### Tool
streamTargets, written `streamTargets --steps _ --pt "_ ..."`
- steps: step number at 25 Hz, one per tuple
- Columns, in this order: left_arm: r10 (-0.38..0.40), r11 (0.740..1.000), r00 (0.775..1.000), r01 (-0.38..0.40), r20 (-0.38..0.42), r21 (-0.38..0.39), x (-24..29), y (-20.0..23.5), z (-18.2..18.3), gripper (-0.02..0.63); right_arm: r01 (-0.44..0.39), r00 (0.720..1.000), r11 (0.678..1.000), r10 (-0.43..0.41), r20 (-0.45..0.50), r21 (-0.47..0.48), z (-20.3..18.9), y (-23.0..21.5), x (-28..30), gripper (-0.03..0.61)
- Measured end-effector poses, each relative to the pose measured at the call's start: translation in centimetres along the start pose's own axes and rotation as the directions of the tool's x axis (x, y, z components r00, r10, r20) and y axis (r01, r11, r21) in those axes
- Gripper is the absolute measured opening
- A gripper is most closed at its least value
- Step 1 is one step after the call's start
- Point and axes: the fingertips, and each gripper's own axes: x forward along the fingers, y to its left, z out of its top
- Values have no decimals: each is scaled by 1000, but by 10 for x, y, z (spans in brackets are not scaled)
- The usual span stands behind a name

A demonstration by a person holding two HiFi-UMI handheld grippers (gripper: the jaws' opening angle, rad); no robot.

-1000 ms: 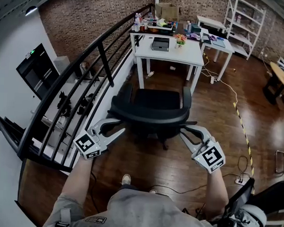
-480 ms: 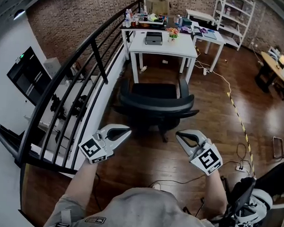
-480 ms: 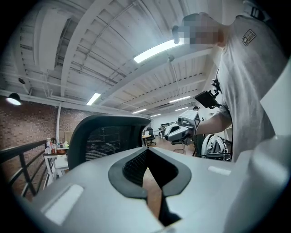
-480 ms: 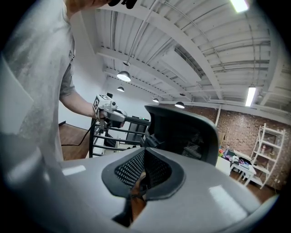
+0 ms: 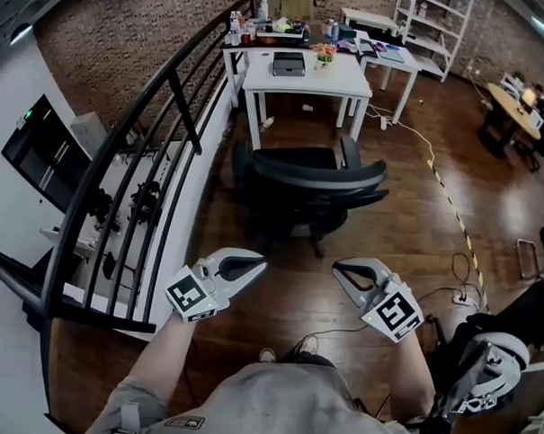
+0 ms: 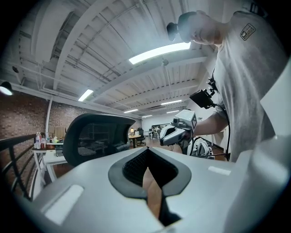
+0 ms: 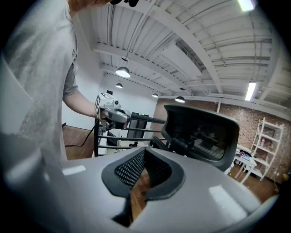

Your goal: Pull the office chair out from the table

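Both our grippers, the left gripper (image 5: 259, 267) and the right gripper (image 5: 339, 268), have drawn back from the office chair (image 5: 314, 173), jaws pressed together and empty. It stands well clear of the table (image 5: 341, 80), so we judge the pull done.

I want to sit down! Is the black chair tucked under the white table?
No, the office chair stands clear of the white table, with bare floor showing between them.
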Motion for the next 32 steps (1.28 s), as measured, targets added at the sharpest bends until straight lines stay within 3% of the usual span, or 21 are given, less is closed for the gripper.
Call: streamTargets --steps 10,22,32 --pt "-48 997 999 47 -10 -63 -2 -55 -15 0 -85 996 996 86 -31 19 -10 62 -9 6" --pt "-50 985 999 45 -22 -165 43 -136 -42 0 -210 977 975 212 -27 77 -56 106 -53 6" --pt "-131 966 988 110 -77 -233 63 -189 -72 0 -305 952 941 307 9 144 -87 149 -61 6"
